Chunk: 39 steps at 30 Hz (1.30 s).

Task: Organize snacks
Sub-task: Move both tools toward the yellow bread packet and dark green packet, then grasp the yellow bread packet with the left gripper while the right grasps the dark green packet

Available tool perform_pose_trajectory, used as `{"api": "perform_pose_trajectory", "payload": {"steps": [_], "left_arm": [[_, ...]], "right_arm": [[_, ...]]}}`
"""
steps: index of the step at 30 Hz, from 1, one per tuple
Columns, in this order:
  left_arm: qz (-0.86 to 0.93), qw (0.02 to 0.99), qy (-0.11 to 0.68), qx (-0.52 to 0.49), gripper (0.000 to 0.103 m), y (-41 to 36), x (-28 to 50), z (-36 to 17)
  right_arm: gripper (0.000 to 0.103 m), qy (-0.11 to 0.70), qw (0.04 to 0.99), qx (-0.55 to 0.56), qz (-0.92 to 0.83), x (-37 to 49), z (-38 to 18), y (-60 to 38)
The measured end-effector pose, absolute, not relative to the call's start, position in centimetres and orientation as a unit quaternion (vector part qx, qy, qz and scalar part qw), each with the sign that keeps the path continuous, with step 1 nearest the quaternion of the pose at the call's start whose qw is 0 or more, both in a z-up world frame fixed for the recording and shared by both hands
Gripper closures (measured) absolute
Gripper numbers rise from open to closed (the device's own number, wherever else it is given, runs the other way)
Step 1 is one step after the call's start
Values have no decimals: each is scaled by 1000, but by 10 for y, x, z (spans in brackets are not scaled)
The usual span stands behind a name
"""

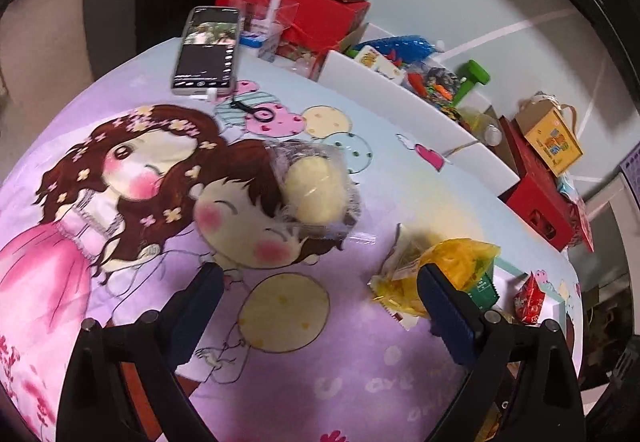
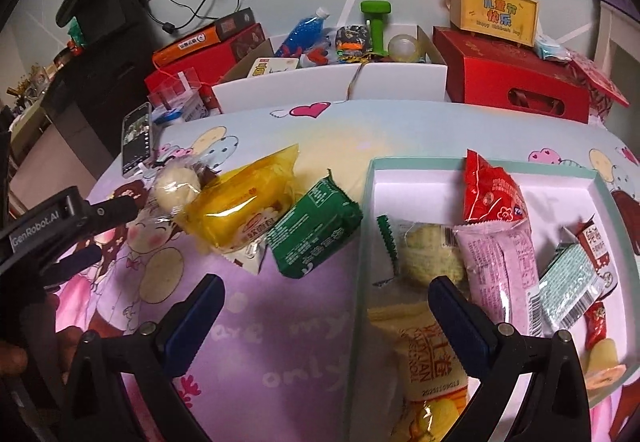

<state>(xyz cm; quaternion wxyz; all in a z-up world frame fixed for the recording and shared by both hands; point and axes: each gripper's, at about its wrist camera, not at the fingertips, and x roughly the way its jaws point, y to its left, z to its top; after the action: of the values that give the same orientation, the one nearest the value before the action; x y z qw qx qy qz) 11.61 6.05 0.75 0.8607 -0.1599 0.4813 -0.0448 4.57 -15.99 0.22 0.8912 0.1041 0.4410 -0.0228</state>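
- The left gripper (image 1: 320, 294) is held low over the table, its two blue-padded fingers (image 1: 198, 306) spread wide with nothing between them
- In the right wrist view the left gripper (image 2: 86, 238) enters from the left edge, black, pointing rightward, one blue pad visible beneath its body
- The right gripper (image 2: 326, 306) has its jaws wide apart and empty, the fingers (image 2: 460, 326) angled forward and downward
- A hand (image 2: 24, 346) shows dimly at the lower left edge of the right wrist view
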Motion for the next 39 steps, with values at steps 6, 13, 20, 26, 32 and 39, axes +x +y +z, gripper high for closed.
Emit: {"api": "perform_pose_trajectory", "payload": {"steps": [6, 13, 20, 26, 32, 39], "left_arm": [[-89, 859, 485, -139, 6, 40, 126, 7], [-114, 853, 497, -110, 6, 18, 142, 8], [-146, 848, 503, -84, 6, -7, 150, 5], [-163, 839, 515, -63, 6, -27, 154, -6], [-183, 832, 522, -42, 6, -49, 152, -12], [-192, 826, 528, -39, 36, -58, 148, -12]], "right_arm": [[0, 447, 888, 102, -35, 56, -1, -167], [0, 452, 886, 91, -52, 68, -1, -174], [0, 451, 886, 81, -65, 87, -1, -182], [0, 460, 881, 79, -70, 92, -8, -187], [0, 459, 880, 89, -80, 90, -8, -196], [0, 464, 878, 85, -85, 89, -10, -197]]}}
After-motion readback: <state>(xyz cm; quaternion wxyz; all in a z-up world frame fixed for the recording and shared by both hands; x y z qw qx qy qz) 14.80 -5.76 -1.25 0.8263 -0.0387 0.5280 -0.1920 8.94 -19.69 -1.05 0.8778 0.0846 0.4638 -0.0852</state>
